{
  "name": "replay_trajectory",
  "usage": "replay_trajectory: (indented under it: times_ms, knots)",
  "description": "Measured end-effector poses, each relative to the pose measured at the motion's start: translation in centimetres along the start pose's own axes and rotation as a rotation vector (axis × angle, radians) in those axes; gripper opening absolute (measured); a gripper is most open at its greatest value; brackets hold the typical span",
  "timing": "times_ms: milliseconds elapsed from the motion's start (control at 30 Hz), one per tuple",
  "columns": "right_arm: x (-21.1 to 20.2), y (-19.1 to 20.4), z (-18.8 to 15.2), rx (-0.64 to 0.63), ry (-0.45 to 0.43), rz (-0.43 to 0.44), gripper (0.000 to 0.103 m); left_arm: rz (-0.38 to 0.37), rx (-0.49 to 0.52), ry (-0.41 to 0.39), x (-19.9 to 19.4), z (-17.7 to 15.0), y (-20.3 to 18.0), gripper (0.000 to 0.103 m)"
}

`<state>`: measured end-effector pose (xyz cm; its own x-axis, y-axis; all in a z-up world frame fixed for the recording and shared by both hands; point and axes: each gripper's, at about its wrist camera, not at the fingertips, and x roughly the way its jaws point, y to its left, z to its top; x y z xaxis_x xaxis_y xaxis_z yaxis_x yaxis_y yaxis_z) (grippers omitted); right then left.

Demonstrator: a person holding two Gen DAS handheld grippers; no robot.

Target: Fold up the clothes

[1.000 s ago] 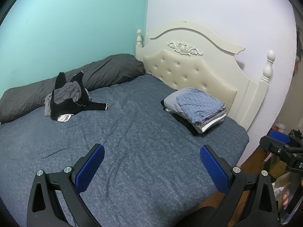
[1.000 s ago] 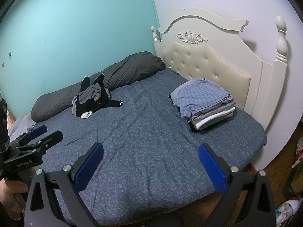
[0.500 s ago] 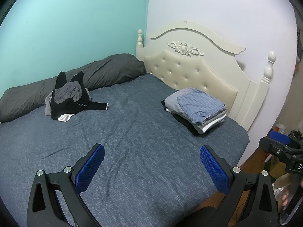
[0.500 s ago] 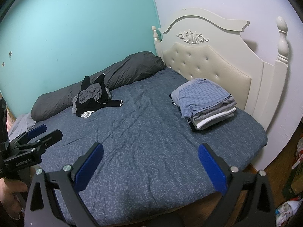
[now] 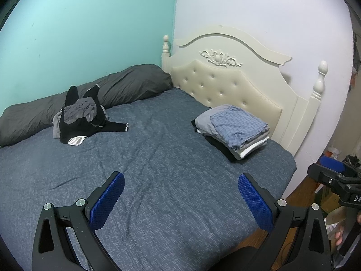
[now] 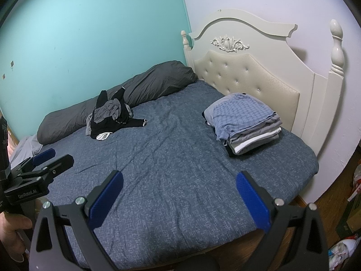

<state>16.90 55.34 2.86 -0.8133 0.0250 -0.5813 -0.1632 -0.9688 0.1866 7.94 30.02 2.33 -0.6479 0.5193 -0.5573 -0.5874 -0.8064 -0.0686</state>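
Left wrist view: left tool (image 5: 181, 201) and right tool (image 6: 179, 199) both spread wide, empty, above the bed's (image 5: 158, 180) foot edge; folded stack (image 5: 234, 131) near headboard corner.

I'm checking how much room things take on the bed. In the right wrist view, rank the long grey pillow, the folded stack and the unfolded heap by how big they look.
1. Long grey pillow, clearly largest.
2. Folded stack.
3. Unfolded heap, though it lies farther away, so second and third are unsure.

Bed (image 5: 171, 180) centre open; unfolded heap (image 5: 83, 122) far-left, folded stack (image 5: 234, 131) right.
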Motion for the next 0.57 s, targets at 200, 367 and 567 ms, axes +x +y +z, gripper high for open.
replay_trajectory:
  times_ms: [200,367,567]
  knots:
    - [0.0,0.01,0.02,-0.001,-0.001,-0.001,0.101,-0.001,-0.001,-0.001,-0.01,0.02,-0.07,0.103]
    - [-0.04,-0.13,-0.05,0.002,-0.002,-0.001,0.101,-0.004,-0.001,0.0,-0.03,0.04,-0.11,0.103]
    - [0.03,-0.1,0.08,0.001,-0.002,0.0,0.101,-0.006,-0.003,-0.003,-0.1,0.14,-0.05,0.103]
